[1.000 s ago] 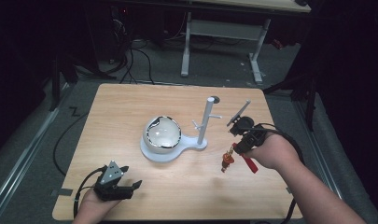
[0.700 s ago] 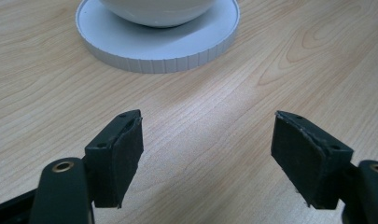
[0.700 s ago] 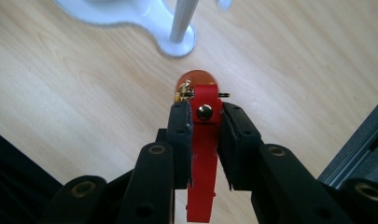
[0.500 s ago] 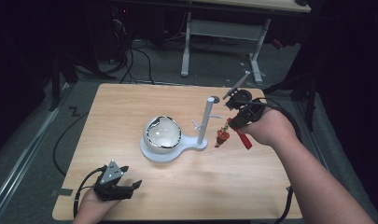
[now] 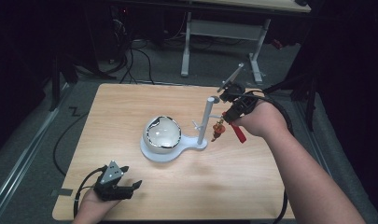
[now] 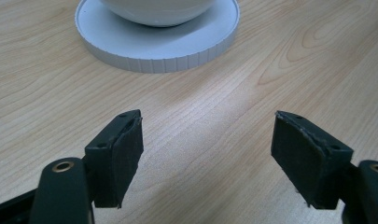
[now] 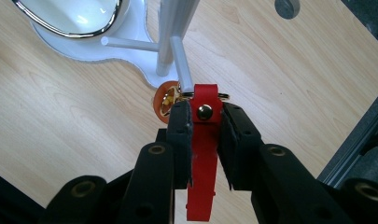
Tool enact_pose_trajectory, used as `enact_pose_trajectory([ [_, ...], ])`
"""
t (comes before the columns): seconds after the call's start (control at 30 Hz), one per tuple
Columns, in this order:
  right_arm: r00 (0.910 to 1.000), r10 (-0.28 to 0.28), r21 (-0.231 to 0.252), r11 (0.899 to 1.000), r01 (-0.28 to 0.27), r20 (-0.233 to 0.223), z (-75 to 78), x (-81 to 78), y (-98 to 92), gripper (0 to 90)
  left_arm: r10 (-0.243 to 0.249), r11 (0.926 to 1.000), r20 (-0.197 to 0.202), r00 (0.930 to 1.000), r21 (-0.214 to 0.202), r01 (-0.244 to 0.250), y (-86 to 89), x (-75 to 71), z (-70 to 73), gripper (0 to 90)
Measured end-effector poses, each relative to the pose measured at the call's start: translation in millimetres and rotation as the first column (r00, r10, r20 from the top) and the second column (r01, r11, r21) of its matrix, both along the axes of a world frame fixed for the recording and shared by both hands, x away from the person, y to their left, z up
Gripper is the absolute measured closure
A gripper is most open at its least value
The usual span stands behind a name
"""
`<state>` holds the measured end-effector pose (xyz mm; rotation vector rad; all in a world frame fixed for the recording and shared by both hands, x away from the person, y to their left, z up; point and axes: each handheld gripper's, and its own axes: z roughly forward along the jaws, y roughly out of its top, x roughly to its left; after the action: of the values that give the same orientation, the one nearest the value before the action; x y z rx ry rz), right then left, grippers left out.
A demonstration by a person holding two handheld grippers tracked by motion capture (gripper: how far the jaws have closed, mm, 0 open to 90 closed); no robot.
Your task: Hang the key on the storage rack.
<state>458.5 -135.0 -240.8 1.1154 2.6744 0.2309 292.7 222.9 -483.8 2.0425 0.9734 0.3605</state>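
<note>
The right gripper (image 7: 205,126) has its fingers (image 7: 179,135) pinching a red leather strap keychain (image 7: 203,154), clamped on either side of the strap just below its brass snap. The strap hangs down between the fingers, its loose end trailing towards the camera in the right gripper view. At the top of the strap, just beyond the fingertips, a gold ring meets an orange round charm (image 7: 165,100) that hangs to the left of the left finger. The ring sits against the tip of a short white peg (image 7: 182,67) that juts out from the white upright post of a plastic stand (image 5: 204,122); whether the ring is around the peg or only touching it cannot be told. In the high view the right gripper (image 5: 224,122) is held above the light wooden bench (image 5: 252,177), just beside the post, with the charm dangling below it.

Beyond the post from those fingers, on the stand's round white base (image 6: 144,51), rests a white bowl with a silver rim (image 5: 163,133).

The left gripper (image 5: 130,186) rests low at the near edge of the bench, well apart from the stand. Its fingers (image 6: 119,154) are spread wide with only bare wood between them, and the round base lies ahead of them.
</note>
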Motion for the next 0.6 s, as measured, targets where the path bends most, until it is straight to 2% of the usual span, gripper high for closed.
enact_pose_trajectory([
  [0.07,0.9999,-0.013,0.002,1.000,0.013,-0.005,-0.4,2.4,0.5,74.9,0.001,1.0000,-0.001,1.0000,0.001,-0.001,-0.1,-0.1,-0.3,25.8],
  [0.33,0.9998,-0.005,0.004,1.000,0.005,-0.019,-5.1,10.6,4.0,74.7,0.000,1.0000,-0.002,1.0000,0.000,0.000,0.3,0.2,-0.5,25.8],
  [0.4,0.9999,0.006,-0.001,1.000,-0.006,-0.013,-5.4,11.5,4.9,73.4,-0.001,1.0000,-0.001,1.0000,0.000,0.001,0.3,0.0,-0.4,25.8],
  [0.47,0.9998,-0.001,-0.006,1.000,0.001,0.019,-4.1,11.4,4.7,71.8,-0.001,1.0000,-0.001,1.0000,0.000,0.001,0.3,0.2,-0.6,25.8],
  [0.6,0.9997,-0.011,-0.005,1.000,0.011,0.023,-1.2,10.1,0.9,70.3,-0.003,1.0000,-0.002,1.0000,0.001,0.003,0.0,0.3,-0.5,25.7],
])
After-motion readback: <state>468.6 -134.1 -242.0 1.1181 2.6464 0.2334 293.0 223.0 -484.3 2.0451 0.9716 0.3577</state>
